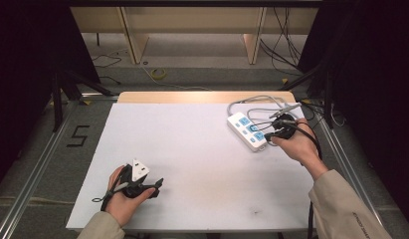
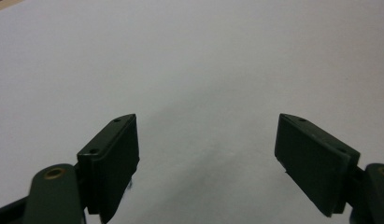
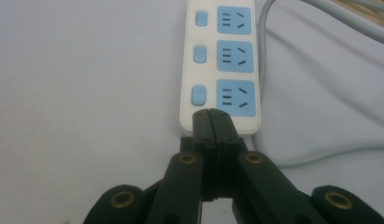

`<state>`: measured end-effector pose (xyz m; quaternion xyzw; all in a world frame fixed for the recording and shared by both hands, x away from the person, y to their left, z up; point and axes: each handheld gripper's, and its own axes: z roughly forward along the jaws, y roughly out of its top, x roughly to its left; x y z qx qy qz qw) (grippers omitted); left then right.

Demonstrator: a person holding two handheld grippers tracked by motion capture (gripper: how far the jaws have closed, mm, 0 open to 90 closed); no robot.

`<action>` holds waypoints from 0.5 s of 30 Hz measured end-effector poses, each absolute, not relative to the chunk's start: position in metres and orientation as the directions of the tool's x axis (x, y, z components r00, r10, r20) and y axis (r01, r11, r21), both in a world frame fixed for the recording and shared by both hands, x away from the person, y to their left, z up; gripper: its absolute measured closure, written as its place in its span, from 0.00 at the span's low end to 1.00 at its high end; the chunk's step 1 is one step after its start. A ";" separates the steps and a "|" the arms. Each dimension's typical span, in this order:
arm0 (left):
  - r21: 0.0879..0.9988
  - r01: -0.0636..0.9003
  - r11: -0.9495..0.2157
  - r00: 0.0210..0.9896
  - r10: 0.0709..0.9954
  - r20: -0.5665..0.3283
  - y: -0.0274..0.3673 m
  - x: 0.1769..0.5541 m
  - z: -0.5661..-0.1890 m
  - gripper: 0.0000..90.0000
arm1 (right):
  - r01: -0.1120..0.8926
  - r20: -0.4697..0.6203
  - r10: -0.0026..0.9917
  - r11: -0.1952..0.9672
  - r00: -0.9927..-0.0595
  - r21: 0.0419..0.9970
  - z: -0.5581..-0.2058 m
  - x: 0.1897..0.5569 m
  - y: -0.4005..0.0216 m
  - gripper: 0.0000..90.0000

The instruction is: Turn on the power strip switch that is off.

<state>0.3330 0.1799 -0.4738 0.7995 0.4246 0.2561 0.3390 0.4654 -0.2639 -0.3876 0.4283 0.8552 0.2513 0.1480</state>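
A white power strip with three blue sockets and three blue switches lies at the right of the white table. In the right gripper view the strip runs away from me. My right gripper is shut with nothing between its jaws, and its tips sit at the strip's near end, just below the nearest socket. From above, the right gripper meets the strip's front end. My left gripper rests at the front left, far from the strip. Its jaws stand wide open over bare table.
The strip's grey cable loops behind it toward the table's back right corner, and runs beside the strip. A wooden strip edges the table's far side. Metal rails and dark stands flank the table, with a "5" marked at left.
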 end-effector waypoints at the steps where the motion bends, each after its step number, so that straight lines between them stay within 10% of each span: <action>1: 0.759 0.506 -0.410 0.508 0.853 0.122 0.180 0.333 -0.474 0.24 | 0.660 -0.037 0.808 0.506 -0.588 0.556 -0.388 0.466 -0.264 1.00; 15: 0.761 0.505 -0.408 0.508 0.853 0.121 0.180 0.333 -0.474 0.24 | 0.668 -0.040 0.811 0.508 -0.584 0.544 -0.388 0.474 -0.261 1.00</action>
